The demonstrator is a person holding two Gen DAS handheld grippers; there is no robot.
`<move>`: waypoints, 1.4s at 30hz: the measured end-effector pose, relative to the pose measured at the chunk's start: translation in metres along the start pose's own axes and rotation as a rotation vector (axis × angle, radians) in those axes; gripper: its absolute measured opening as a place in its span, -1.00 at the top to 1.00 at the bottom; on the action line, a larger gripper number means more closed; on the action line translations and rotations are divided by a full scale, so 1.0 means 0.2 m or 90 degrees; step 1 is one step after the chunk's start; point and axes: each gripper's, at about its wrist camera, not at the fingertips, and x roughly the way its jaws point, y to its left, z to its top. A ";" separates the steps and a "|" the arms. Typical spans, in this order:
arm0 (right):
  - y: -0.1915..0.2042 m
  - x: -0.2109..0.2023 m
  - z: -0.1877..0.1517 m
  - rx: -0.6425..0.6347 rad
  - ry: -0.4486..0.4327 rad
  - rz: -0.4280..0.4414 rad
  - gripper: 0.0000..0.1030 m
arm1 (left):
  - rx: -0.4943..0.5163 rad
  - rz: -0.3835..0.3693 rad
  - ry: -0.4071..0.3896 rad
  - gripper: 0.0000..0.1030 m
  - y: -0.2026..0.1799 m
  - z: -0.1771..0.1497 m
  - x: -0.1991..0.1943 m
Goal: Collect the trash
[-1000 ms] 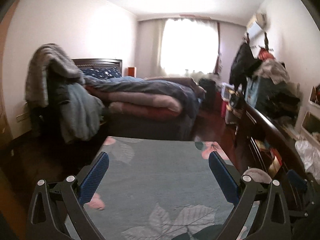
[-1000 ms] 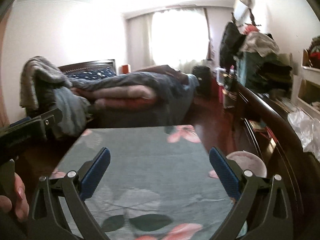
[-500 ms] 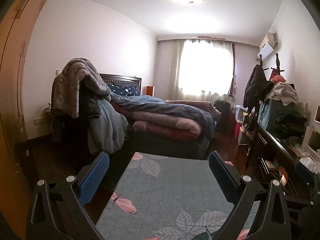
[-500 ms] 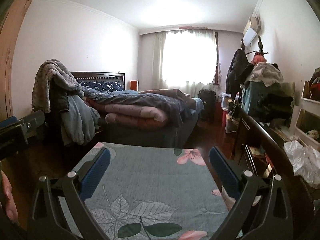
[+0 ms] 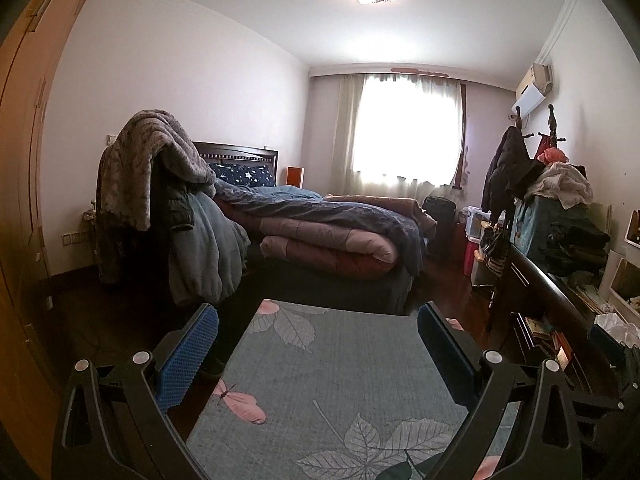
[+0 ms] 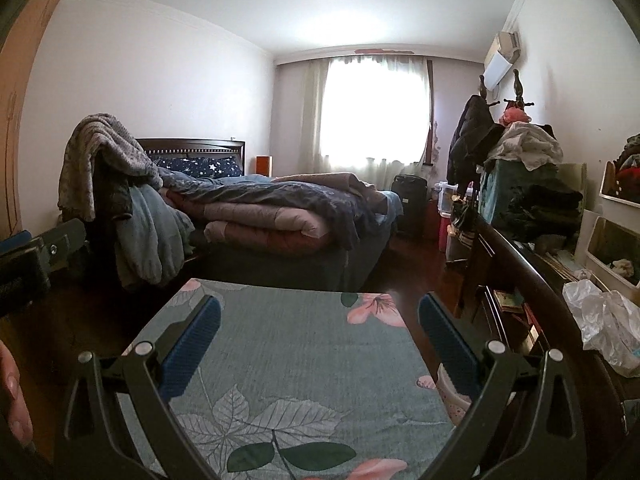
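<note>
You are holding both claws over the floral rug (image 5: 332, 364), which serves as the reference landmark here.

Risks, left to right:
- Left of the rug, a chair draped with blankets (image 5: 160, 184) is crowding the dark floor; a wide sweep of the left claw (image 5: 318, 350) could snag the hanging fabric.
- Beyond the rug's far edge, the bed (image 6: 280, 216) is carrying loose quilts that could catch a finger on a forward reach.
- Right of the rug, the crumpled plastic bag (image 6: 604, 328) is lying on the dark table (image 6: 532, 280). This is judged to be the likeliest trash. Thin film is likely to slip or tear if you pinch only an edge, and the table's raised rim could block a low approach.
- At the rug's right edge, a pale round bin (image 6: 452, 396) is sitting partly hidden behind the right claw (image 6: 320, 332); swinging right too fast could knock it.

Pose: you are keeping both claws level and pointing toward the bed, jaws spread wide and released, grasping nothing. In the right wrist view, the left claw and part of your hand (image 6: 14, 396) are showing left of the rug.
</note>
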 end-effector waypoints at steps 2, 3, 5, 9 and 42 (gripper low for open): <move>0.00 0.00 0.00 -0.002 0.001 0.001 -0.93 | 0.001 0.000 0.003 -0.93 0.00 0.00 0.01; 0.00 0.00 0.00 -0.001 0.001 0.000 -0.93 | 0.000 -0.001 0.004 -0.93 0.00 0.00 0.01; 0.00 0.01 0.00 0.000 0.001 -0.001 -0.93 | 0.000 -0.001 0.006 -0.93 0.01 0.00 0.02; 0.00 0.01 -0.01 0.000 0.005 -0.004 -0.93 | -0.002 -0.002 0.011 -0.93 0.01 -0.01 0.03; -0.02 0.04 -0.05 -0.006 0.016 -0.007 -0.93 | -0.008 0.002 0.019 -0.93 0.02 -0.03 0.05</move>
